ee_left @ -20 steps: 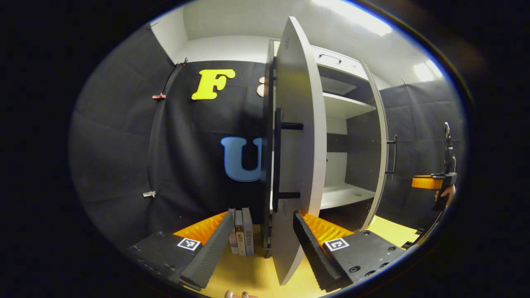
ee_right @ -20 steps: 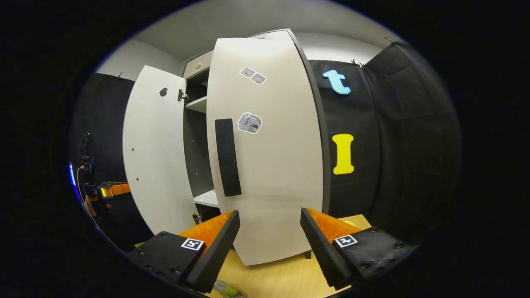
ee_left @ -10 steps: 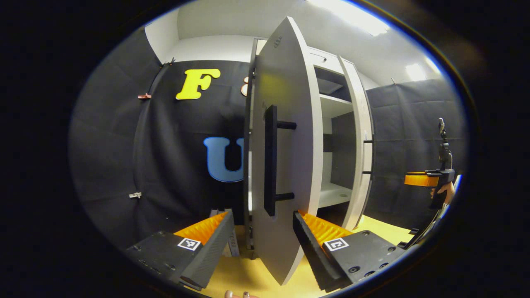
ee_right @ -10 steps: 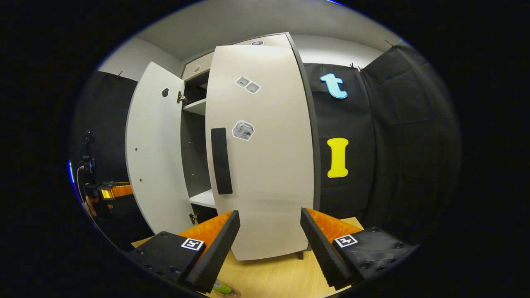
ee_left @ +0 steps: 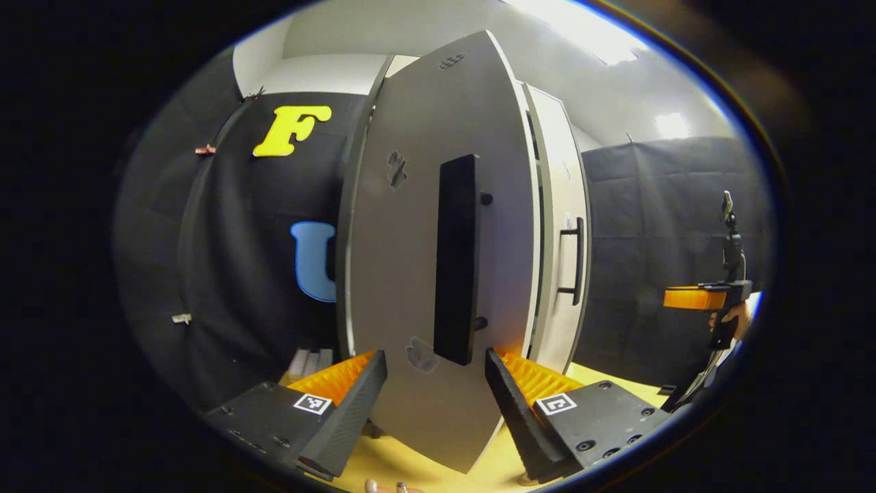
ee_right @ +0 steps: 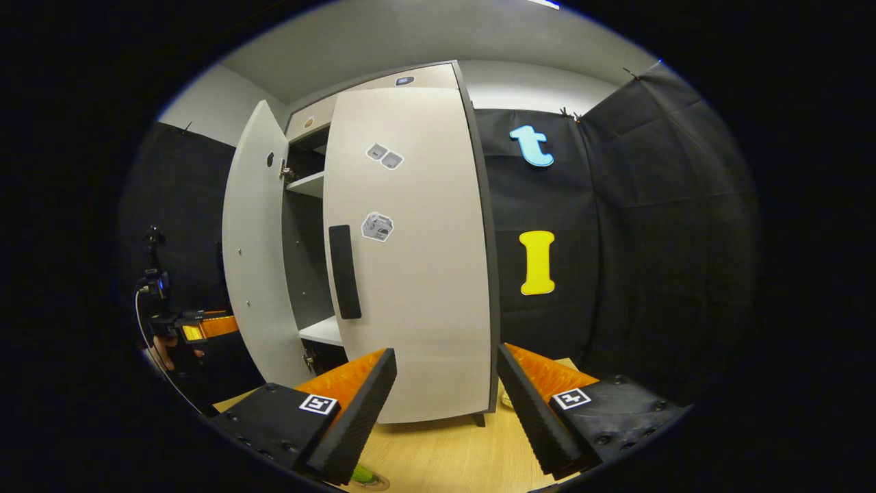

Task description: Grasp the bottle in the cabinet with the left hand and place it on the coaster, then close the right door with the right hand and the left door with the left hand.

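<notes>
My left gripper (ee_left: 432, 364) is open right in front of the white left door (ee_left: 404, 274), and the door's black handle (ee_left: 457, 260) rises between the fingers. Beside that door, the right door (ee_left: 558, 233) lies flat against the cabinet. In the right gripper view the right door (ee_right: 410, 274) looks shut, while the left door (ee_right: 256, 260) stands ajar with a shelf (ee_right: 321, 331) showing in the gap. My right gripper (ee_right: 445, 370) is open, a little back from the right door. A green bit of the bottle (ee_right: 361, 474) on a round coaster (ee_right: 375, 483) peeks in at the bottom edge.
The cabinet stands on a light wooden table (ee_right: 445, 452). Books (ee_left: 308, 359) stand to the left of the cabinet. Far off, the right gripper (ee_left: 698, 298) shows in the left gripper view and the left gripper (ee_right: 198, 327) in the right gripper view, each held by a hand.
The left door has swung from edge-on to nearly flat, hiding the shelves in the left gripper view. The right door has swung to the cabinet front, and my right gripper has drawn back a little.
</notes>
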A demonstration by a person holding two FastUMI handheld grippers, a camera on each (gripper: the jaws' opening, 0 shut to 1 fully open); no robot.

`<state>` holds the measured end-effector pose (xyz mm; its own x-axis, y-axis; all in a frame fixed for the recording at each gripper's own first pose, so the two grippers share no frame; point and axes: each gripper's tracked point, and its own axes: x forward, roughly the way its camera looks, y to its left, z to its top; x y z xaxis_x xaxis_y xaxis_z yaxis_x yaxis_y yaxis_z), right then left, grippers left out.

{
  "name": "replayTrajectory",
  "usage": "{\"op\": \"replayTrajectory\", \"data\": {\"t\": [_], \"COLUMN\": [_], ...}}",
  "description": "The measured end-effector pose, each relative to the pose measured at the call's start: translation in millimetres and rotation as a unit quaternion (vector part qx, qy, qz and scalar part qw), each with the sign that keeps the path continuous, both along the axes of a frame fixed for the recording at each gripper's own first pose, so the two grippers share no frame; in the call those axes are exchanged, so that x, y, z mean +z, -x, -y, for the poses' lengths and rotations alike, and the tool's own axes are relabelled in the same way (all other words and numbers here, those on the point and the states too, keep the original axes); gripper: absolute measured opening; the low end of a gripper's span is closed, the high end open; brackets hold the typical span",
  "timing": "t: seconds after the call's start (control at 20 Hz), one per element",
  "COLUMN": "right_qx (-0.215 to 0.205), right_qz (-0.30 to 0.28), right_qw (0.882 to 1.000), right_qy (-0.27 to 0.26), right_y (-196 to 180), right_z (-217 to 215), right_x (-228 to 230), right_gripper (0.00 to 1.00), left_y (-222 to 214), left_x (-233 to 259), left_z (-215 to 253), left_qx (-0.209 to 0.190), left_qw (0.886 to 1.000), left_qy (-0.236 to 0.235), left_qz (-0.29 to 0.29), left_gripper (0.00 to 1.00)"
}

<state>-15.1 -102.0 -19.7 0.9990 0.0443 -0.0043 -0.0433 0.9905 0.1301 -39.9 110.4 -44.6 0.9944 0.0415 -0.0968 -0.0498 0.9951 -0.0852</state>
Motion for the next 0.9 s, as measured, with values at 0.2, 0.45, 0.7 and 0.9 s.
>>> {"op": "replayTrajectory", "data": {"t": [0.2, 0.45, 0.7, 0.9], "right_qx": [-0.004, -0.013, -0.004, -0.002], "right_qz": [0.005, 0.002, 0.003, 0.018], "right_qw": [1.0, 1.0, 1.0, 1.0], "right_qy": [0.007, 0.008, 0.004, 0.003], "right_y": [9, 24, 26, 21], "right_z": [3, 8, 1, -10], "right_x": [5, 1, 4, 13], "right_gripper": [0.98, 0.98, 0.98, 0.98], "left_y": [-26, -21, 0, 18], "left_x": [-2, -3, 0, 2], "left_z": [14, 28, 23, 11], "left_qx": [0.001, -0.011, 0.005, 0.029], "left_qw": [0.999, 0.998, 0.999, 0.998], "left_qy": [-0.04, -0.058, -0.045, -0.044], "left_qz": [-0.005, -0.014, -0.015, -0.014], "left_gripper": [0.91, 0.93, 0.94, 0.95]}}
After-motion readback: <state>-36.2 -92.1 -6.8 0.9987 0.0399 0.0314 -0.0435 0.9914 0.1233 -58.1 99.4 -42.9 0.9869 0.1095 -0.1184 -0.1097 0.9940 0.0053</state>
